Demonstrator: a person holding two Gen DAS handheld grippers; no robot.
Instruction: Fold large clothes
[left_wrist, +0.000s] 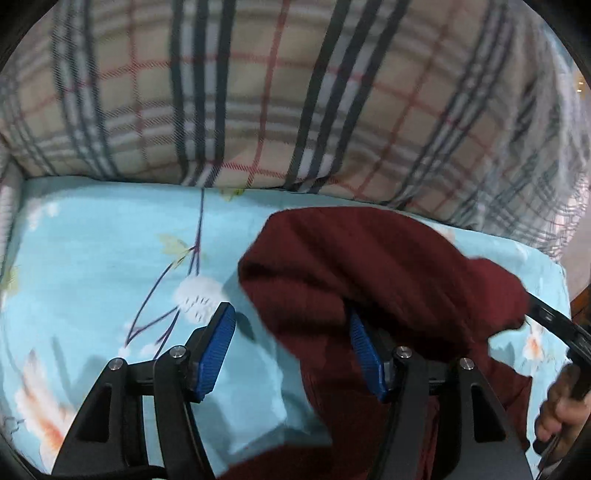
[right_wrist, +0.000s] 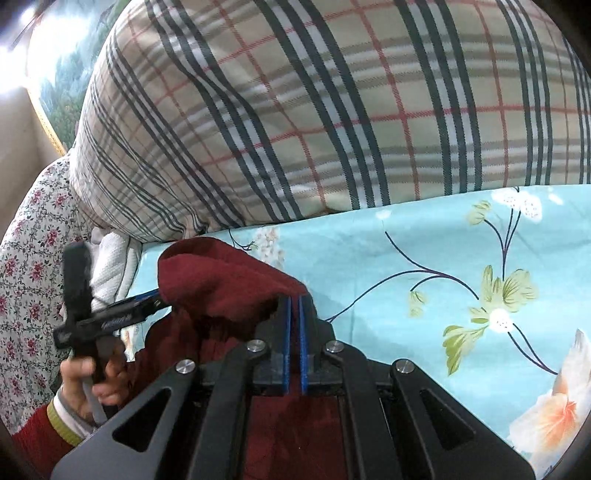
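Here the dark red knitted garment lay bunched on the light blue flowered bedsheet, near the middle of the bed, with a big checked pillow standing just behind it on the far side. The left gripper had its blue pads well apart – the left pad stood free above the sheet, while the right pad was half covered by a fold of the red cloth, and nothing was pressed between them. The right gripper was different: its two blue pads stood together with only a thin slit between them, and the raised edge of the garment sat at their tips, so they seemed to pinch it, though the cloth inside the slit was hard to see. In the right wrist view, a hand with a red sleeve held the black handle of the other tool at the left, beside a small-flowered cloth. The far part of the sheet on the right lay flat and smooth.
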